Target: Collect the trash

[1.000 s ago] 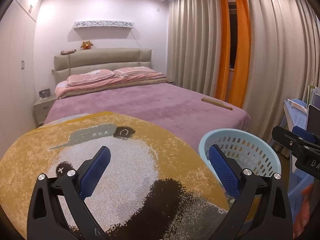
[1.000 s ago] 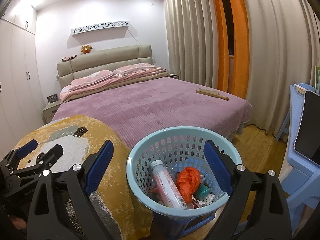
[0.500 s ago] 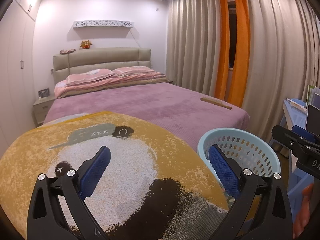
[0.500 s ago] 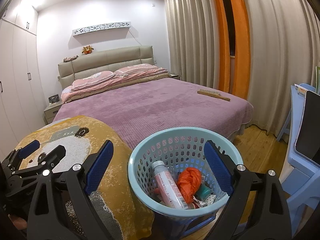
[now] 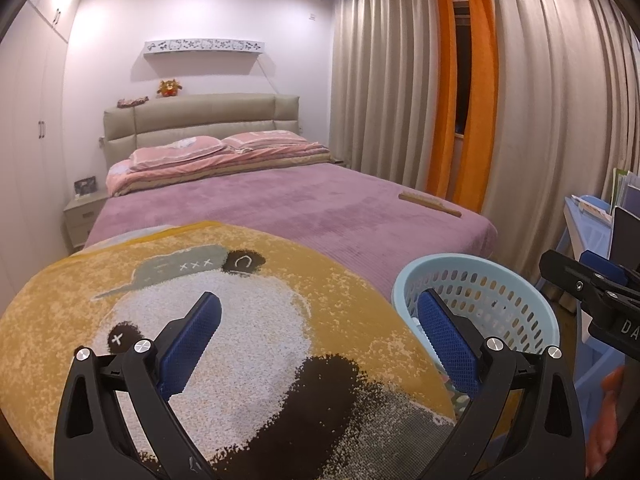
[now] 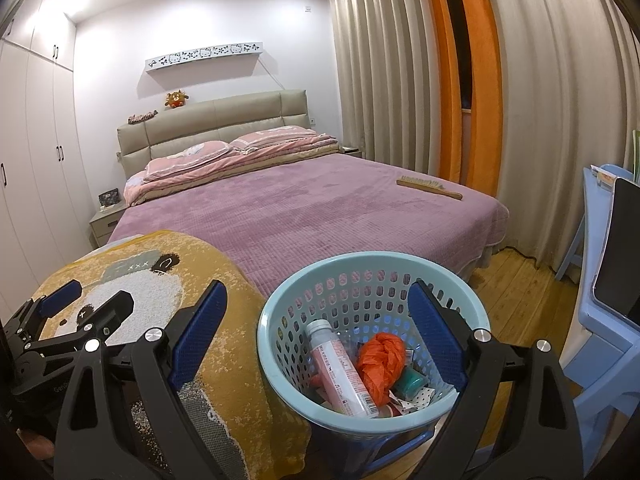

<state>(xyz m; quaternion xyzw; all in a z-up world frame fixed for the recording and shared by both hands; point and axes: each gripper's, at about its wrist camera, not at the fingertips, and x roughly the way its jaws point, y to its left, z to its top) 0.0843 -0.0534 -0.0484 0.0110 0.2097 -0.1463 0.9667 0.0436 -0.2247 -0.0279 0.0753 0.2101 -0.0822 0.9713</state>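
A light blue perforated basket (image 6: 280, 364) stands at the foot of the bed, also in the left wrist view (image 5: 548, 320). It holds a pink bottle (image 6: 340, 368), a crumpled orange bag (image 6: 380, 364) and small wrappers. My right gripper (image 6: 316, 320) is open and empty above the basket. My left gripper (image 5: 316, 320) is open and empty over a yellow panda mat (image 5: 224, 320); it also shows in the right wrist view (image 6: 86, 300).
The bed with a purple cover (image 6: 320, 208) lies ahead, with a wooden brush (image 6: 430, 187) near its right edge. Curtains (image 6: 540, 100) hang on the right. A blue desk and chair (image 6: 600, 320) stand at right. White wardrobes (image 6: 36, 160) line the left.
Both grippers have drifted slightly; the view shifts a little. Both stay open and empty.
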